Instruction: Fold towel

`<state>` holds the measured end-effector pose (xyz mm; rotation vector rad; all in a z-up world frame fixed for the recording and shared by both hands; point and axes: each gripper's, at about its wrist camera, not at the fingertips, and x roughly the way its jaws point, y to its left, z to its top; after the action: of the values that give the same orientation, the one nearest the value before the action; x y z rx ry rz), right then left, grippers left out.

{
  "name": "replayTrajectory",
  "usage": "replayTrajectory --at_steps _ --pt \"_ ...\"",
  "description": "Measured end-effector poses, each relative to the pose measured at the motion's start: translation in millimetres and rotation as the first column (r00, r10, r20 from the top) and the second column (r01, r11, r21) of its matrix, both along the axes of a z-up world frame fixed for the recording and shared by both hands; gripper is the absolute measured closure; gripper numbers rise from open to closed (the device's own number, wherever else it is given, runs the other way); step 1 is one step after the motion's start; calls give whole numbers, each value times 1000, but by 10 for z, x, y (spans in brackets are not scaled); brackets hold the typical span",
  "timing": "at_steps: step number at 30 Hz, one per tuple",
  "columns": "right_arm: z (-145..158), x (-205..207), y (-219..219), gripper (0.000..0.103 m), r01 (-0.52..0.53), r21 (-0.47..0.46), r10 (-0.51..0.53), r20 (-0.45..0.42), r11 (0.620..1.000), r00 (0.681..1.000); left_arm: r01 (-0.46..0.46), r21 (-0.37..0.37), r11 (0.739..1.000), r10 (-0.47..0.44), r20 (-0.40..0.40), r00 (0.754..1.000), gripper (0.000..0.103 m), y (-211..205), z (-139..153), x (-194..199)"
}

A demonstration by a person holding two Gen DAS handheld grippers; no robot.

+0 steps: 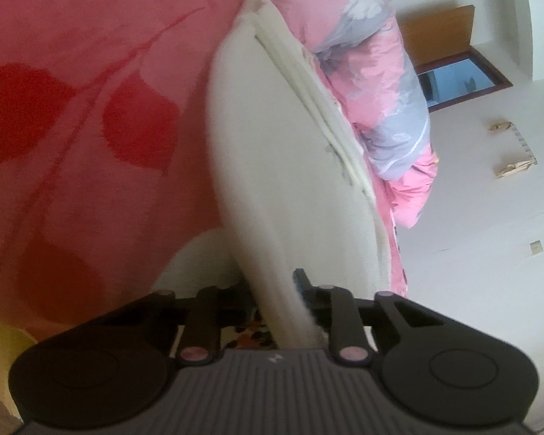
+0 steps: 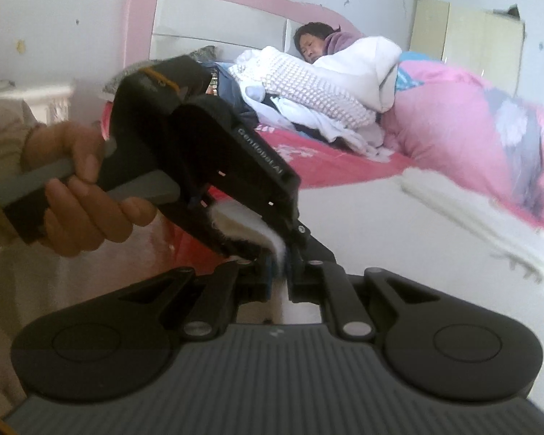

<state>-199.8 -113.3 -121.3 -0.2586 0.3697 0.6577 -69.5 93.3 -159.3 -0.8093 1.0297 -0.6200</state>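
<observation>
Towel [image 1: 272, 166]: white fluffy terry, spread on red leaf-print sheet [image 1: 72, 108] w/ near edge raised. You've got L claw [image 1: 272, 290] & R claw [image 2: 279, 264] both nipped nearly closed on that edge, side by side, so corners stay matched for fold. Ribbed band along far hem.

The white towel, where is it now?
In the left wrist view the white towel lies mid-frame on the red bedsheet, beside the pink quilt.
</observation>
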Motion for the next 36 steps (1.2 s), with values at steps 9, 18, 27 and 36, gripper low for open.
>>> replayTrajectory --at_steps 9,18,27,36 --pt "70 132 -884 77 208 281 -147 -222 937 964 15 44 999 -15 14 1000 90 -24 -4 17" --pt "165 -114 -2378 68 614 438 -461 -411 657 787 24 49 998 -25 16 1000 90 -4 -27 19" --pt "-321 -377 -2987 61 775 436 -451 -637 458 625 38 84 996 -39 15 999 90 -41 5 38" --pt "-638 -406 -3098 61 793 453 -345 -728 406 593 38 92 995 -40 18 999 90 -51 18 28"
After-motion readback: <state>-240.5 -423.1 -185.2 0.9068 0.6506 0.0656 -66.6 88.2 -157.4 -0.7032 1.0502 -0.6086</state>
